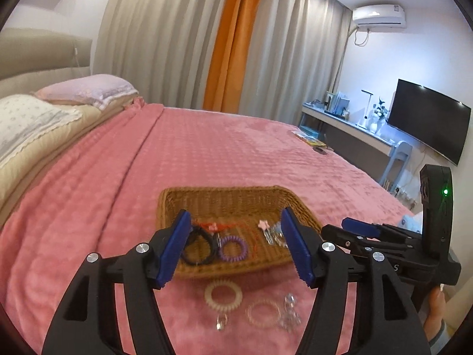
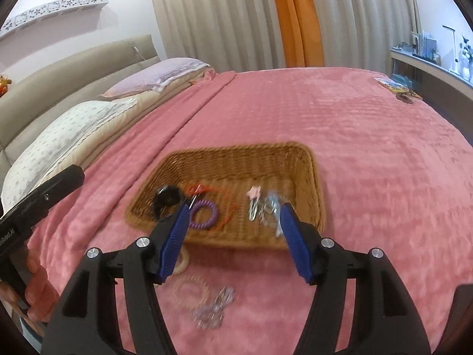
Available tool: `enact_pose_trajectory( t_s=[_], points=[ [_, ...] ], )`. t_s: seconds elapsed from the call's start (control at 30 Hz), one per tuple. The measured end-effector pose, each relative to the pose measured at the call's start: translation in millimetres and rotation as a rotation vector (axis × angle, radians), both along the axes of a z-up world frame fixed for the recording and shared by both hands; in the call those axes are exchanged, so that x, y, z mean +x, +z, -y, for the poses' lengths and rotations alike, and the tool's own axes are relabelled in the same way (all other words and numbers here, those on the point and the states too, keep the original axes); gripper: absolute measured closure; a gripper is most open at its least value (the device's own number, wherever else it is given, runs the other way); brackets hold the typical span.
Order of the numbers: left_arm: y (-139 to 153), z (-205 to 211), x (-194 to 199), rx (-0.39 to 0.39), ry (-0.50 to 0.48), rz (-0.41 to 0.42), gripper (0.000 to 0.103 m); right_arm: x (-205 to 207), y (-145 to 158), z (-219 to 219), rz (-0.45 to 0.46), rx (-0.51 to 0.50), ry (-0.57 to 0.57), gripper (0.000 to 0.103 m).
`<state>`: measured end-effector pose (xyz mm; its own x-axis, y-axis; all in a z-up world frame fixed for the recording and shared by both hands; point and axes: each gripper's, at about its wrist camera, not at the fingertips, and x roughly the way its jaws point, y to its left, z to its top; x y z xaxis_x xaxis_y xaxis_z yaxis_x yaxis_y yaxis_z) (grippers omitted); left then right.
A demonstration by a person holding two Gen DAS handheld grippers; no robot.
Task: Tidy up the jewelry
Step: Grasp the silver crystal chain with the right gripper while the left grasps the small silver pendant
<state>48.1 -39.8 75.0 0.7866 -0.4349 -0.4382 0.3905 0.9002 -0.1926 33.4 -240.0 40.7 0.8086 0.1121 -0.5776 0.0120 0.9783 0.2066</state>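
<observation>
A shallow wicker tray (image 1: 233, 199) (image 2: 236, 159) lies on the pink bedspread. In it are a black hair tie (image 1: 197, 248), a purple coil tie (image 1: 233, 248) (image 2: 204, 213), a red cord (image 1: 220, 225) and silver clips with a pink star (image 1: 270, 232) (image 2: 260, 207). In front of the tray lie a cream coil tie (image 1: 223, 294), a clear pink bracelet (image 1: 263, 313) (image 2: 190, 293) and clear clips (image 1: 289, 310) (image 2: 215, 310). My left gripper (image 1: 235, 245) is open and empty above the tray's near edge. My right gripper (image 2: 233, 242) is open and empty, also seen in the left wrist view (image 1: 359, 227).
Pillows (image 1: 85, 88) and a headboard (image 2: 74, 68) are at the left. A book and small items (image 1: 310, 139) lie at the bed's far right corner. A desk (image 1: 348, 124) and television (image 1: 428, 121) stand beyond the bed.
</observation>
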Motion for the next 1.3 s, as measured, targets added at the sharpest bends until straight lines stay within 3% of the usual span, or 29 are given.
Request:
enact_pose_trajectory(
  t_s=[0.2,0.57,0.7,0.93,1.0,1.13,1.3],
  points=[
    [-28,-16,-21,-0.004,0.013,-0.060,0.041,-19,-30,-15,-0.063,-0.017,0.011,0.044],
    [-102,-29,4,-0.005,-0.026,-0.256,0.041,-25,-89,-37,-0.181,-0.043,0.050,0.045],
    [-118,-23,9,0.042,-0.045,-0.290,0.041,-24,-101,-43,-0.211,-0.065,0.062,0.045],
    [-135,-7,13,0.111,-0.086,-0.344,0.053,-18,-111,-56,-0.248,-0.109,0.109,0.046],
    [-137,-6,12,0.117,-0.090,-0.349,0.053,-16,-112,-60,-0.248,-0.137,0.109,0.052],
    [-140,-4,12,0.123,-0.097,-0.358,0.054,-14,-110,-53,-0.247,-0.126,0.095,0.087],
    [-143,0,11,0.132,-0.106,-0.365,0.056,-23,-105,-33,-0.245,-0.100,0.054,0.088]
  ],
)
